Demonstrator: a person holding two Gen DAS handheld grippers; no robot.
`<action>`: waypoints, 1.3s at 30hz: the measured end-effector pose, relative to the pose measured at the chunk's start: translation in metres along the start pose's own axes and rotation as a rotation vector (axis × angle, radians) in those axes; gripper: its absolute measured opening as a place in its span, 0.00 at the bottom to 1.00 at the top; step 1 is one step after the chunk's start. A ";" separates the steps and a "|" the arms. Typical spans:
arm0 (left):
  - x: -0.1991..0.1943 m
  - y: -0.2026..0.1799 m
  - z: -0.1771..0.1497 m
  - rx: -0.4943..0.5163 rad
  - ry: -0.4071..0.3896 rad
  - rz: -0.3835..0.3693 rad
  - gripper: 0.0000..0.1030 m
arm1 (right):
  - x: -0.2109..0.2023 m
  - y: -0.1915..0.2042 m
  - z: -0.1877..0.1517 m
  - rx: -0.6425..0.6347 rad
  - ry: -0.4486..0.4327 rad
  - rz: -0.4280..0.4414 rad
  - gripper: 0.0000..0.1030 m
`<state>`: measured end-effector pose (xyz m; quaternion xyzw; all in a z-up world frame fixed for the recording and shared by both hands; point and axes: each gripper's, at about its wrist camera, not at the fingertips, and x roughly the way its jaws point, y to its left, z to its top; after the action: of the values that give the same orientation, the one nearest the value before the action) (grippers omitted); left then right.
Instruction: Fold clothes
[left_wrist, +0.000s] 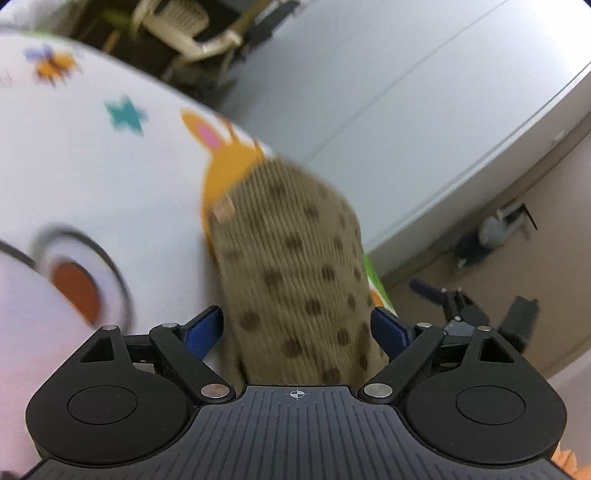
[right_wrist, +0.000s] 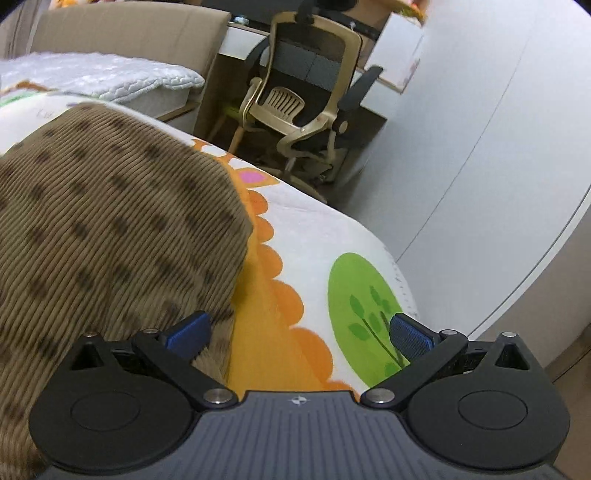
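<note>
1. A tan ribbed garment (left_wrist: 295, 273) with dark brown spots is seen on a white printed blanket (left_wrist: 110, 177); the knit runs in fine parallel cords, and the spots are smeared by blur.
2. In the left wrist view, a narrow part of the garment is seen running between the blue pads of the left gripper (left_wrist: 297, 328). The fingers are set apart at about the cloth's width; whether the cloth is pinched cannot be told.
3. In the right wrist view, the garment (right_wrist: 110, 229) is spread broadly to the left, its rounded edge lying over the orange scalloped print.
4. The right gripper (right_wrist: 299, 332) is held with fingers wide. The left pad (right_wrist: 188, 334) is at the garment's edge, while the right pad (right_wrist: 410, 336) is over the green print, apart from the cloth.
5. An office chair (right_wrist: 303, 99) is seen beyond the bed, near a white wall.
</note>
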<state>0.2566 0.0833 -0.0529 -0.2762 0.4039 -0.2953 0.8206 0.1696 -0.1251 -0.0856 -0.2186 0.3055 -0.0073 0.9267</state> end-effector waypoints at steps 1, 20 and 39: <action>0.003 -0.002 -0.002 -0.002 0.001 -0.012 0.84 | -0.004 0.005 -0.002 -0.014 -0.009 -0.016 1.00; -0.188 0.092 0.022 -0.041 -0.273 0.267 0.71 | 0.021 0.174 0.135 -0.182 -0.181 0.159 1.00; -0.093 0.078 0.110 0.075 -0.164 0.273 0.73 | -0.031 0.140 0.137 0.086 -0.140 0.777 1.00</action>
<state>0.3216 0.2251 -0.0032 -0.2112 0.3583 -0.1723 0.8930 0.2050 0.0612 -0.0274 -0.0478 0.3009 0.3461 0.8873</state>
